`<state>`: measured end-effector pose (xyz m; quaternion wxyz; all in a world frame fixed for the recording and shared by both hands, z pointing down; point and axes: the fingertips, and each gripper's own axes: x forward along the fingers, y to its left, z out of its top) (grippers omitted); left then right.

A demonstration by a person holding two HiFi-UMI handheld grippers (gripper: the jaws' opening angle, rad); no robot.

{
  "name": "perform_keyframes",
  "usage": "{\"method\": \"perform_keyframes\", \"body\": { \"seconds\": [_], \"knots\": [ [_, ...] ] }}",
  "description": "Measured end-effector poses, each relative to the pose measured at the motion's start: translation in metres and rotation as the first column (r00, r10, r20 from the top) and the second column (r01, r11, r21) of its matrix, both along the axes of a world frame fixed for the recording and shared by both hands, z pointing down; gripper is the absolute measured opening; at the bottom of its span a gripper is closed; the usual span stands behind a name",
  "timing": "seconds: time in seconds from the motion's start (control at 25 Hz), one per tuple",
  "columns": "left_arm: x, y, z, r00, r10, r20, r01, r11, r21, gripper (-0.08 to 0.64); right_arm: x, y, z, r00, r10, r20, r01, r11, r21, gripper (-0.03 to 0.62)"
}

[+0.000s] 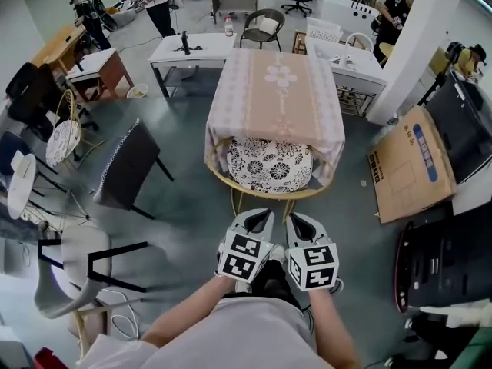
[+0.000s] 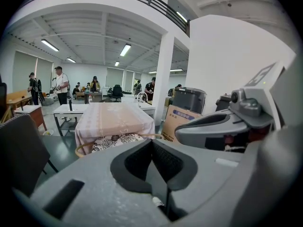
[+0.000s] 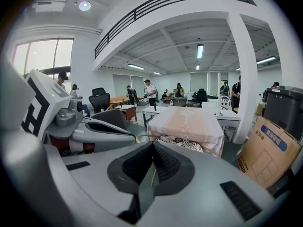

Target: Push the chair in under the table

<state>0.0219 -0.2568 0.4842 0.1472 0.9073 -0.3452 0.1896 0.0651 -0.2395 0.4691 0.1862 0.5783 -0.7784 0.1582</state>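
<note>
- Progress: the chair (image 1: 269, 167) stands at the near side of the table (image 1: 277, 91); its patterned cushion lies partly beneath the hanging cloth, and only the curved back rim and the near part of the seat stick out towards the person; I judge the push mostly done, with at most a last nudge left.
- Left gripper (image 1: 257, 220): jaws pressed together on nothing; it is just short of the chair's back rim and seems not to touch it.
- Right gripper (image 1: 301, 223): likewise closed and empty; it sits right beside the left one, also just clear of the rim.
- Count of task things: one chair at the table; one cloth-covered table; two grippers.
- Count of other things nearby: one dark chair (image 1: 127, 167) loose at left; one black-framed chair (image 1: 84, 264) nearer the person; one cardboard box (image 1: 407, 167) at right; further desks and people behind, too small to count surely.
</note>
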Motion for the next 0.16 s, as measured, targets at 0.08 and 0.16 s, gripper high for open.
{"method": "perform_keyframes", "body": {
  "seconds": [0.08,0.16],
  "knots": [
    [-0.0032,0.0001,0.0008,1.000,0.002,0.005,-0.002,1.000,-0.003,0.006,-0.0035,-0.0001,0.0004,1.000,-0.002,0.002,0.002,1.000,-0.001,0.003],
    [-0.0064,0.0002,0.0014,1.000,0.005,0.010,-0.005,1.000,-0.006,0.006,-0.0074,-0.0007,0.0004,1.000,-0.004,0.006,0.004,1.000,0.001,0.003]
  ]
}}
